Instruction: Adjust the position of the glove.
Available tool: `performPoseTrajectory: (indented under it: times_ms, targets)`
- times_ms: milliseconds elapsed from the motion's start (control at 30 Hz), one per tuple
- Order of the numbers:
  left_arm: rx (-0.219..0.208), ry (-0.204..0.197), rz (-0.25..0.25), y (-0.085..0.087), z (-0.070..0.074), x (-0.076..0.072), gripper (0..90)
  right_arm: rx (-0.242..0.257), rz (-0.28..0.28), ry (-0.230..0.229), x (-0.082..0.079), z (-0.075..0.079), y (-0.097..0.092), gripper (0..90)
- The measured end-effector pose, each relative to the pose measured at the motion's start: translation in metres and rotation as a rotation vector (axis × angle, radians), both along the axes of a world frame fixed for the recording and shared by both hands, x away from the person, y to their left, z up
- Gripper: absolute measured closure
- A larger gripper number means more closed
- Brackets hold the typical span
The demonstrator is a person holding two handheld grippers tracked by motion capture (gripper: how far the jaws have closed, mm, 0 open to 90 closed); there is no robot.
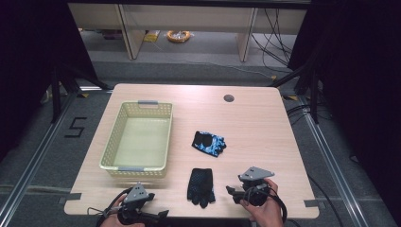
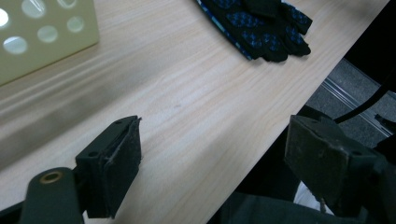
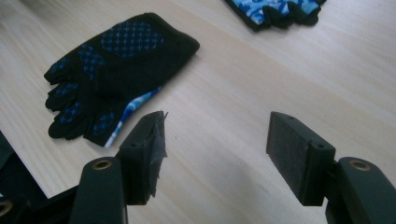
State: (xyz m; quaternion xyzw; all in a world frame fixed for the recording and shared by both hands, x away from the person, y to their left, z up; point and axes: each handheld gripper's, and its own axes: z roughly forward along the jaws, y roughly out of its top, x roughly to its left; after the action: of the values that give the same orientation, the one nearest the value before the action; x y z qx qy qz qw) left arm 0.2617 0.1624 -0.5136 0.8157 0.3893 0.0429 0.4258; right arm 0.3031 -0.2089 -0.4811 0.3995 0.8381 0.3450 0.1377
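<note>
A black glove with blue dots (image 1: pixel 200 186) lies flat near the table's front edge, fingers toward me; in the right gripper view the black glove (image 3: pixel 112 70) is ahead and left of the jaws. A blue patterned glove (image 1: pixel 208 143) rests farther back, mid-table. My right gripper (image 1: pixel 230 191) sits just right of the black glove, pointing at it, jaws open and empty (image 3: pixel 217 123). At the front left corner my left gripper (image 1: pixel 161 213) is low over the edge, open and empty (image 2: pixel 215 130), with the black glove (image 2: pixel 261 23) off ahead of it.
A pale yellow perforated basket (image 1: pixel 109 142) stands empty on the table's left half; its wall (image 2: pixel 42 37) is close to the left gripper. A round cable hole (image 1: pixel 229 98) is at the back. Bare wood (image 1: pixel 265 137) spreads across the right half.
</note>
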Motion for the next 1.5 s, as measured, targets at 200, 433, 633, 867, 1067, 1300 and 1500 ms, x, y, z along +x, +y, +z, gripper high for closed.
performPoseTrajectory:
  times_ms: [200,433,633,867,1067,1300,1500]
  targets:
    - [0.014,-0.033,-0.009,-0.009,0.002,0.009,18.4,-0.005,0.037,-0.028,0.013,0.009,0.010,40.2]
    - [0.024,-0.043,-0.033,-0.025,0.006,0.019,19.6,-0.009,0.079,-0.080,0.036,0.017,0.022,42.9]
    - [0.025,-0.047,-0.040,-0.036,0.006,0.025,19.6,0.006,0.100,-0.073,0.052,0.018,0.035,44.1]
    - [0.034,-0.043,-0.049,-0.050,0.004,0.032,20.4,0.028,0.152,-0.057,0.072,0.016,0.058,47.0]
    - [0.017,-0.048,-0.051,-0.058,0.004,0.035,23.7,0.030,0.194,-0.019,0.081,0.012,0.071,55.5]
    - [0.039,-0.049,-0.077,-0.067,0.002,0.035,36.1,0.025,0.252,0.010,0.087,0.000,0.087,64.1]
    - [0.045,-0.062,-0.078,-0.074,0.001,0.035,42.5,0.009,0.254,0.058,0.090,-0.005,0.093,65.5]
